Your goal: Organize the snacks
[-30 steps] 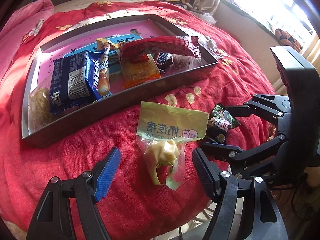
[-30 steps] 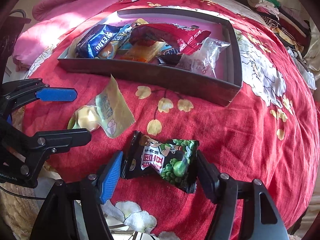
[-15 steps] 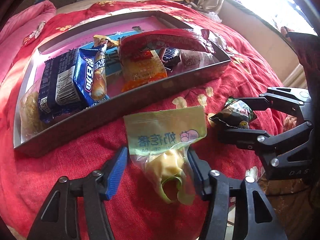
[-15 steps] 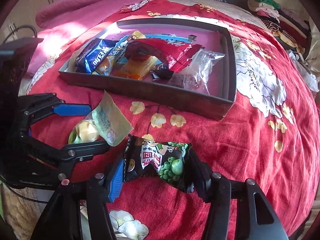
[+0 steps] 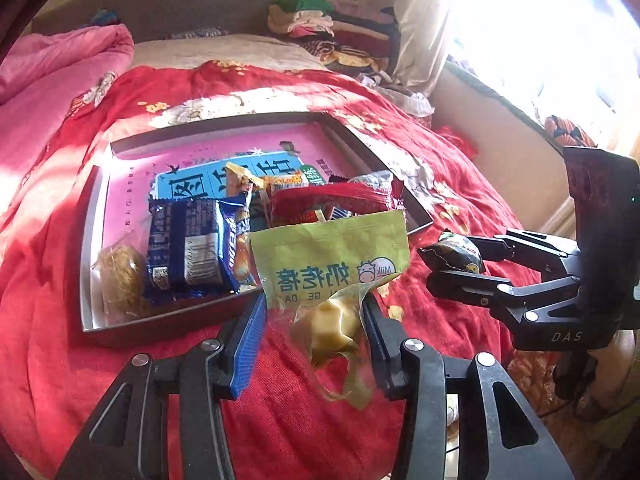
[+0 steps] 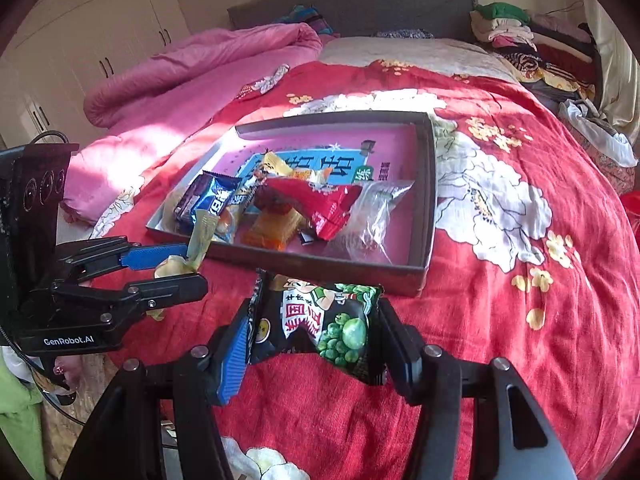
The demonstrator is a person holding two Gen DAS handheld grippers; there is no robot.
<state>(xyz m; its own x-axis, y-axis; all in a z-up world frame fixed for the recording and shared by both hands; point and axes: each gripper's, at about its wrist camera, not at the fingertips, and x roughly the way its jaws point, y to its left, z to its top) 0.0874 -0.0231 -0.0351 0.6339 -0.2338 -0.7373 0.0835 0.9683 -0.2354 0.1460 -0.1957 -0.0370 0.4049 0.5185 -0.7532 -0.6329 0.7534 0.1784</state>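
Snack packets (image 5: 188,248) lie in the tray (image 5: 168,320) on the bedspread (image 6: 520,320) — folded clothes (image 6: 520,28) behind.

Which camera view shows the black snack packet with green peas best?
The right wrist view: the black snack packet with green peas faces the camera, printed front clear, pinched in the right tool. The left wrist view shows only its crumpled end, small, from the side.

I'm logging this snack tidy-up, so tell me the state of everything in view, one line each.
Left gripper: closing on the green milk-candy bag, lifted.
Right gripper: shut on the black pea-snack packet, lifted.
Tray: open, on the red bedspread, several snacks inside.
Blue biscuit pack: sealed, lying in tray.
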